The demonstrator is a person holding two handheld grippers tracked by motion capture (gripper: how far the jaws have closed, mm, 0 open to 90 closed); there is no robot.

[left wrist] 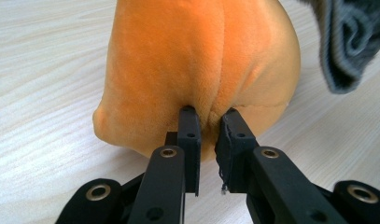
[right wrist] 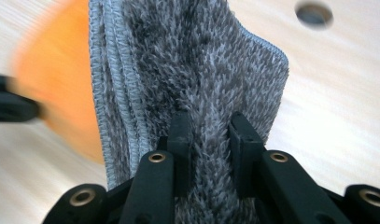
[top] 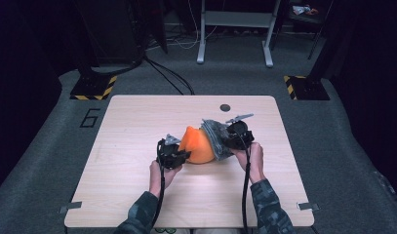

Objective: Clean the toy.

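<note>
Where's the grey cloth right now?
In the high view, the grey cloth is mid-table, pinched by the right hand-held gripper against the right side of the orange plush toy.

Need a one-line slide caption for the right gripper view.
Right gripper clamps a folded grey towel, orange plush blurred behind.

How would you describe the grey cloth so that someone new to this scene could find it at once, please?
Start at the light wooden table and look to its middle, where an orange plush toy sits between two handheld grippers. The grey cloth hangs just right of the toy, pinched in the right gripper. It is fuzzy with a stitched edge, unlike the smooth orange toy.
</note>
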